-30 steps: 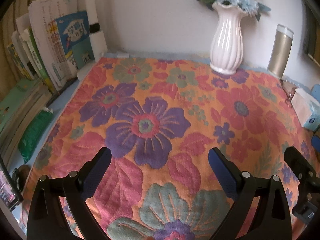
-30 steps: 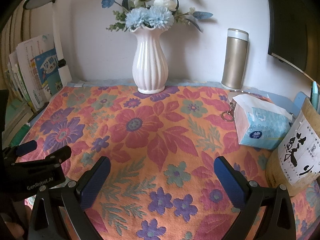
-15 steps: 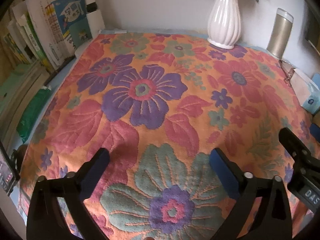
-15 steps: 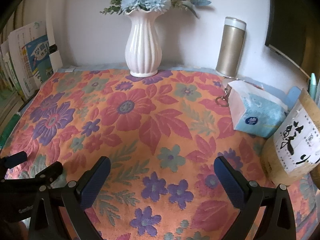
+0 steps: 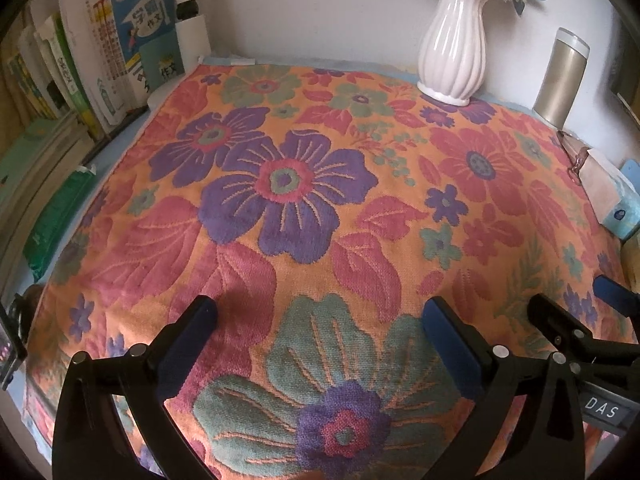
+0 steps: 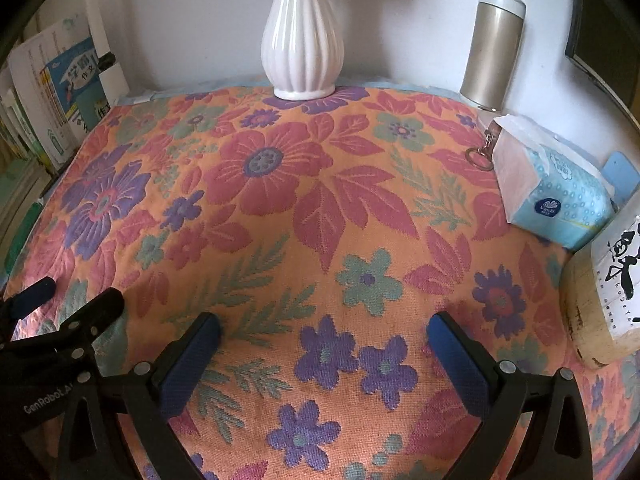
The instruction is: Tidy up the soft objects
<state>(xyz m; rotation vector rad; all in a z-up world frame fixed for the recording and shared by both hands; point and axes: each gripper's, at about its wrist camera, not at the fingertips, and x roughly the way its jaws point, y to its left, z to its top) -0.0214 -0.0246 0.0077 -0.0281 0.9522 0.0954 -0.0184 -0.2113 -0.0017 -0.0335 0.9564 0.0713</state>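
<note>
While both grippers hang over the near edge of the desk, nothing is gripped yet. Left gripper: jaws spread wide, just been opening, only cloth under the gap. Right gripper: jaws also wide apart, nothing between them.

Task item is the floral towel. It lies flat and spread over most of the desk, far edge running under the white vase at the back edge, right side reaching the tissue pack and the keyring by the right edge. Near hem is out of frame below the fingers in both views, so I can't tell how much overhangs.

My read: step in hand is pinching the near edge to start a fold.

How to do it well:
- Tip both grippers down until one pad of each slips under the hem; a flat pinch from above on terry cloth will likely just bunch the pile.
- Grip the two near corners level with each other, well apart, so the fold line stays straight.
- Lift low and carry toward the back edge slowly. The vase stands on the cloth, so any drag could tip it.
- Watch the gold flask at the back right corner and the books along the left edge; keep the fold short of them.
</note>
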